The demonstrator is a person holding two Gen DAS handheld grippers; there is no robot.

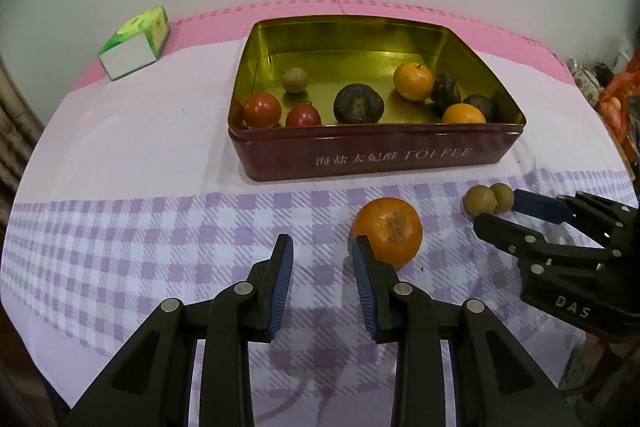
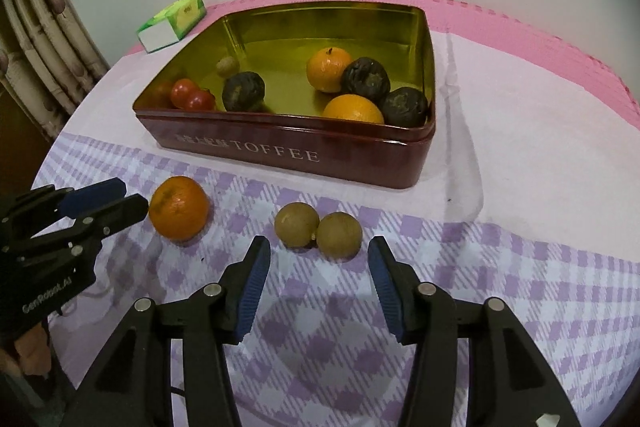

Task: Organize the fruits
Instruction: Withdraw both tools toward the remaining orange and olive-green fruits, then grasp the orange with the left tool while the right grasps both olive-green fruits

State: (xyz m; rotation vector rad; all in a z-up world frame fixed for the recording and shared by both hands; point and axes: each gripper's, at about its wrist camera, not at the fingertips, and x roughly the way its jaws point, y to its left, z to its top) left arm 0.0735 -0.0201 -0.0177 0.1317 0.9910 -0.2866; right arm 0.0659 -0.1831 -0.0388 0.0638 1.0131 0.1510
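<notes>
Three fruits lie outside the tin (image 2: pixel 280 163) on the checked cloth (image 2: pixel 520 267): one orange (image 2: pixel 179 207) and a pair of small brown-green round fruits (image 2: pixel 318 231) that touch each other. We hold two grippers, both with jaws spread wide and holding nothing.

Right gripper (image 2: pixel 319 263) points straight at the touching pair; the two fruits sit just beyond the fingertips, centred between them, their line running left to right across the gap. Right gripper is plainly the nearer tool for them. We judge the coming move turns on this: the pair is side by side across the jaws, so closing would take both or squeeze one out.

Left gripper (image 1: pixel 323 251) has the orange just beside its right finger (image 1: pixel 362 267), off to the right of the gap and not between the jaws. It would need a shift right before closing.

Inside the tin, beyond both grippers: two oranges, three dark wrinkled fruits, two red tomatoes at the left end, and one small pale fruit. The tin sits far of the loose fruit, open side up.

Writing: tin wall reads "TOFFEE" after Chinese characters. Left gripper body shows "GenRobot.AI"; right gripper body shows "DAS". A green and white box (image 1: pixel 134 43) lies far left, its print unreadable.
</notes>
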